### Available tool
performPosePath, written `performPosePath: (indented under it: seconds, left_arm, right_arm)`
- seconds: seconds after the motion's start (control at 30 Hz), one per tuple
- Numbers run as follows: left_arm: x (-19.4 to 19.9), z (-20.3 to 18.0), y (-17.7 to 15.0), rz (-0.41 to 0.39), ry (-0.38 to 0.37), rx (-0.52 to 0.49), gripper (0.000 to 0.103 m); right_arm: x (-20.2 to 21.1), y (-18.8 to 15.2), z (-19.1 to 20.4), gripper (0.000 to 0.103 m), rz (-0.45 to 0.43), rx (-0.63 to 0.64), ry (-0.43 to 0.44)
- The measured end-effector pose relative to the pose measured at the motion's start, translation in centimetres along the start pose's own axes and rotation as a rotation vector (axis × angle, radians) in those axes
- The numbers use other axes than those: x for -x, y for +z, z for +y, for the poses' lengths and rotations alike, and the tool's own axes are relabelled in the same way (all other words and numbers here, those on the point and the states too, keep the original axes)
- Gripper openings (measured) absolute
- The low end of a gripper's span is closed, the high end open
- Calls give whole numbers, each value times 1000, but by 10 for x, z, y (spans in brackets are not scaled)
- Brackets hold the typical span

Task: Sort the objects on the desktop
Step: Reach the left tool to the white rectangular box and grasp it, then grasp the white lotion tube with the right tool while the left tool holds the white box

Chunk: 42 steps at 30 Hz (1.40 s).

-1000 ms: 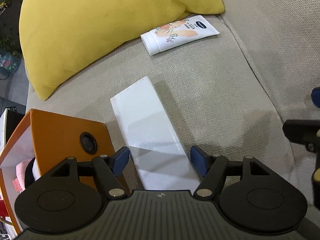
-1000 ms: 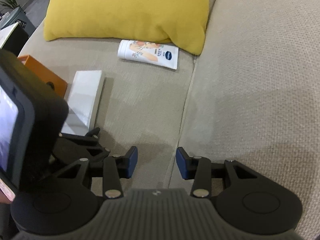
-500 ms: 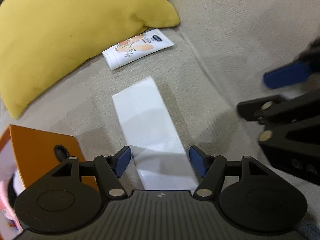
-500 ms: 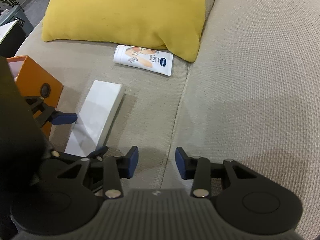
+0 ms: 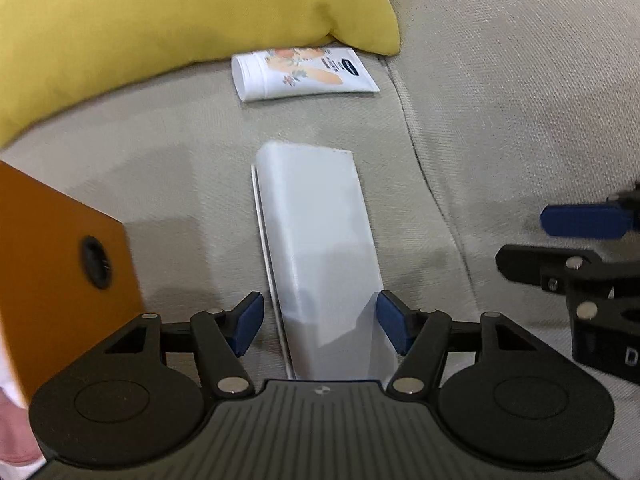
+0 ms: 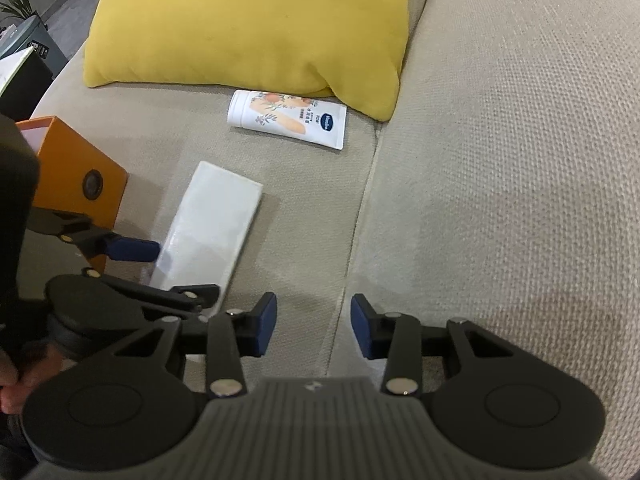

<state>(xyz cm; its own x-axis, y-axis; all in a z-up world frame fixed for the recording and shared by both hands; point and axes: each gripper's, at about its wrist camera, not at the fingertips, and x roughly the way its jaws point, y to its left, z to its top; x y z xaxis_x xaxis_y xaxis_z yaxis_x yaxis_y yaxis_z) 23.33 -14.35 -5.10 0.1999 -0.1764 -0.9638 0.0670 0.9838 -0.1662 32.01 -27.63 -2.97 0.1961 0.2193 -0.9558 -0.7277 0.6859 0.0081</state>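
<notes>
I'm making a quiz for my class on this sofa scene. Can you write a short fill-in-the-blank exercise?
1. The white box lies between the fingers of the ____ gripper.
2. The cream tube lies right in front of the ____ pillow.
3. The orange box stands to the ____ of the white box in both views.

Missing words: left; yellow; left

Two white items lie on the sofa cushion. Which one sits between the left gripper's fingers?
The plain white box, lying lengthwise between the left gripper, whose jaws have just been closing. The printed white tube lies farther off, against the yellow pillow.
</notes>
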Motion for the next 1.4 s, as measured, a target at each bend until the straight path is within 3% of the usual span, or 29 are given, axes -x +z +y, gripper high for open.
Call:
performPosePath:
  seconds: [0.07, 0.13, 0.2, 0.6, 0.73, 1.1, 1.4]
  left_arm:
    - [-7, 1, -1, 20, -33, 19, 61]
    - [-11, -4, -2, 16, 3, 6, 44]
    - [-11, -7, -2, 2, 43, -16, 34]
    - [20, 19, 12, -53, 83, -2, 33]
    - [15, 23, 22, -25, 108, -33, 33]
    - [15, 26, 31, -6, 81, -67, 35]
    - [11, 32, 42, -4, 42, -50, 33]
  right_arm:
    - [0, -1, 0, 43, 3, -1, 2]
    - [-1, -1, 0, 43, 7, -3, 6]
    - [-1, -1, -1, 43, 7, -5, 12]
    - [-2, -1, 0, 43, -38, 53, 45]
    - [-7, 6, 5, 43, -68, 123, 19]
    - [-50, 60, 26, 43, -66, 532, -76]
    - [-99, 98, 35, 43, -2, 738, -132]
